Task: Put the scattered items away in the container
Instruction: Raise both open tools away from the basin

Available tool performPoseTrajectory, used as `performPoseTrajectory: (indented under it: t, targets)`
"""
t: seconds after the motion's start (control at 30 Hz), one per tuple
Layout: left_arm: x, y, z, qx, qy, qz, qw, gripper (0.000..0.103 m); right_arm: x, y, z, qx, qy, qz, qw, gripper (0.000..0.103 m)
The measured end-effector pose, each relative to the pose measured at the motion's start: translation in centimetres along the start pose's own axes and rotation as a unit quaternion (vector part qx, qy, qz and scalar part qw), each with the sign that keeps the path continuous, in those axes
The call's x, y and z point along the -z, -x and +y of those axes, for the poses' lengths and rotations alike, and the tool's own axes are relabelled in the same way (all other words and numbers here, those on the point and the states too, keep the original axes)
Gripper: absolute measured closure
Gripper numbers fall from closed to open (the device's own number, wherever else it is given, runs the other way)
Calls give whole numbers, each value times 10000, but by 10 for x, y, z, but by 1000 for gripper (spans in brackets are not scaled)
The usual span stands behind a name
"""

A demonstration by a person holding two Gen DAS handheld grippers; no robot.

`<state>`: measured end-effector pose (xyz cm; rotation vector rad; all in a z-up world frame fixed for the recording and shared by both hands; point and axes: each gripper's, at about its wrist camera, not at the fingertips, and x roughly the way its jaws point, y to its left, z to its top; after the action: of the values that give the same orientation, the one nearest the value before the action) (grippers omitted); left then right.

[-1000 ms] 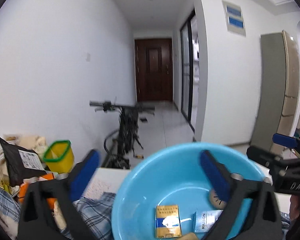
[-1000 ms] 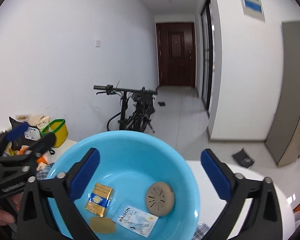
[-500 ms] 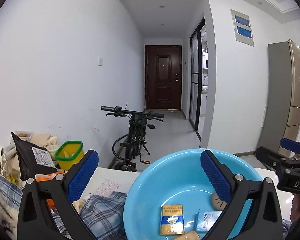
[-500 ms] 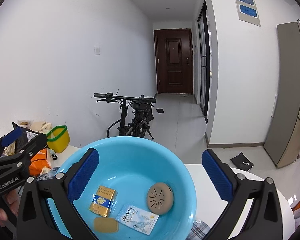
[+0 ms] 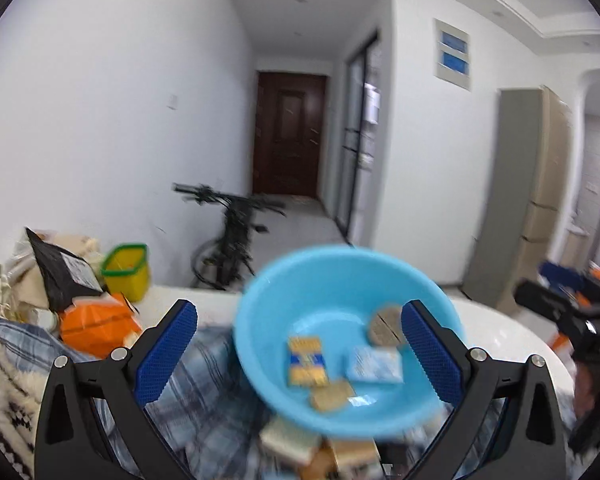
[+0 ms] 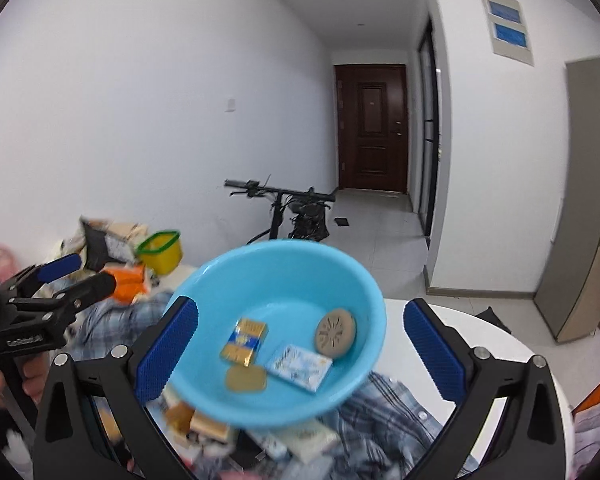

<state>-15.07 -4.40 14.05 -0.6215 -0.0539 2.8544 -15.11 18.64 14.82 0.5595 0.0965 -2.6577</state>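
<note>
Orange pkg [image 5: 94,326] far left on the white table [image 6: 496,340], w/ a black bag [image 5: 62,270] and yellow-green tub [image 5: 126,270] behind it. Plaid cloth [image 5: 208,392] spreads across the middle. Left gripper [image 5: 298,354]: jaws wide, nothing between the pads. Blue basin [image 6: 280,276] sits on the cloth, centre; inside it a gold-blue pack [image 6: 244,340], tan oval piece [image 6: 246,380], light-blue pack [image 6: 300,366], round tan disc [image 6: 336,334]. More small items, blurred, lie loose in front of the basin. Right gripper [image 6: 300,356]: jaws wide, empty. Bike [image 6: 296,212] by the wall behind.
</note>
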Motion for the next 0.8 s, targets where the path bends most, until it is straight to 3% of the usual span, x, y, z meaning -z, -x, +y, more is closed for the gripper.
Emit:
performPoseTrajectory:
  t: [0.13,0.3,0.4,0.53,0.8]
  targets:
    - [19,22,-13,339,-534,427,9971,0,20,20,6,-80,284,215,9993,0]
    - [52,41,-27,398,-1078,729,9907,0,52,33,3,-159,264,564,9979,0]
    - [76,52,-30,452,-957,652,9922,0,75,38,-1,-136,135,725,9972,0]
    - [102,63,-31,48,-758,294,9967,0,101,50,-4,-50,-92,722,9973,0]
    - [129,62,-17,-381,207,242,9988,0,149,57,2,274,-582,749,9951,0]
